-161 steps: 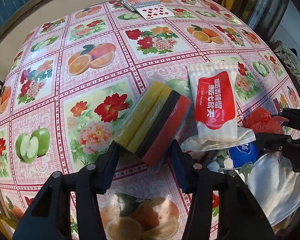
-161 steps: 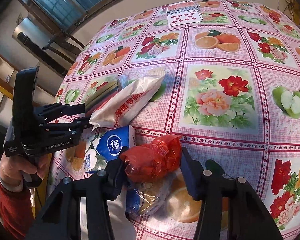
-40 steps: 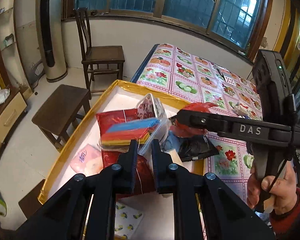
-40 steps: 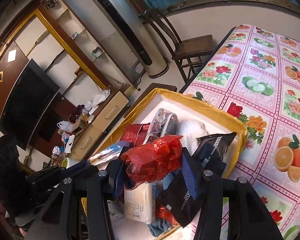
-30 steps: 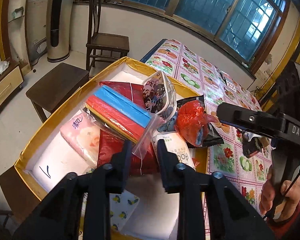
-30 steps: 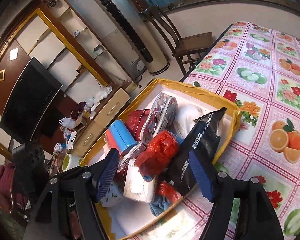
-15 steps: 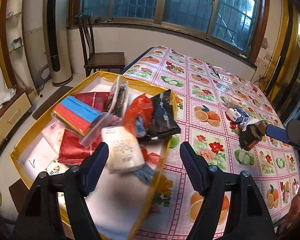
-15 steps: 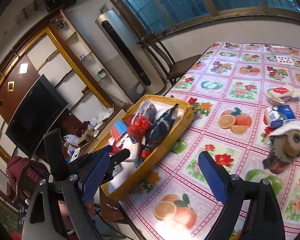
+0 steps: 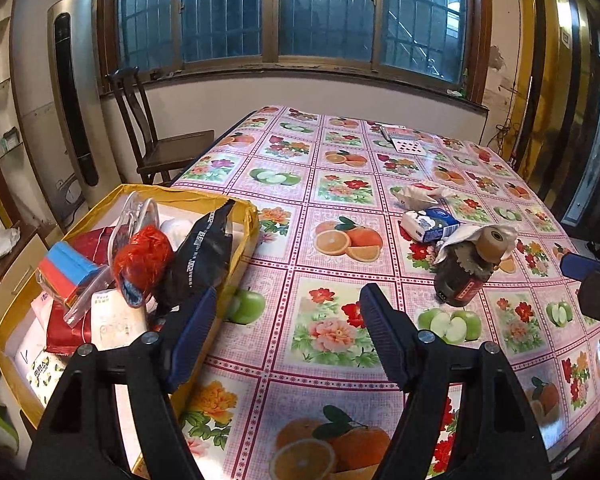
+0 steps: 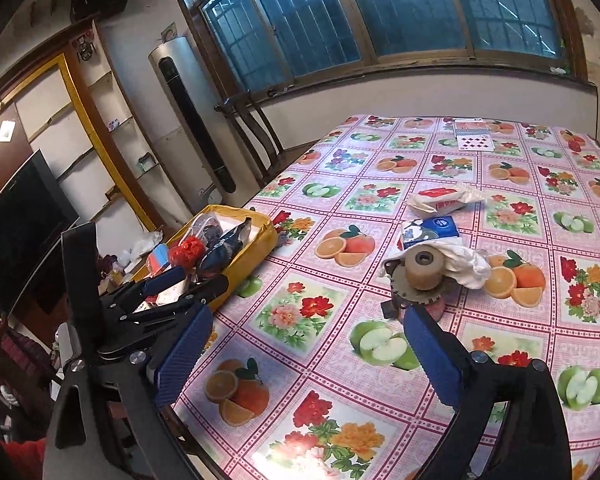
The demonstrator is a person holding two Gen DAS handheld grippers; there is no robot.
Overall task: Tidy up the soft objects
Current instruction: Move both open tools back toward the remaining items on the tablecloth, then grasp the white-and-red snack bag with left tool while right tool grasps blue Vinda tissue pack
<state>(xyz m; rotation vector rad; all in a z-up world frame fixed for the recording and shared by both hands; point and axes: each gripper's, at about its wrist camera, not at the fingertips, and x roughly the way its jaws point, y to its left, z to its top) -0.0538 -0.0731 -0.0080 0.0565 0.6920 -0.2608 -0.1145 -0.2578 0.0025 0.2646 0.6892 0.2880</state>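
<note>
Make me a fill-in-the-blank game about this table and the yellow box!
1. The red bag sits inside the yellow ____.
2. Both grippers, left and right, are ____ and hold nothing.
3. The blue-and-white pack lies on the ____.
4. The playing cards lie at the table's ____ end.

Missing words: box; open; table; far

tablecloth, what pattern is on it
The tablecloth has pink checked squares printed with flowers, oranges and green apples; it shows best in the left wrist view.

Right gripper (image 9: 592, 284) cut off at frame edge; white cloth (image 10: 464, 260) hides behind the roll (image 10: 422, 266); box (image 9: 242, 210) contents overlap.
</note>
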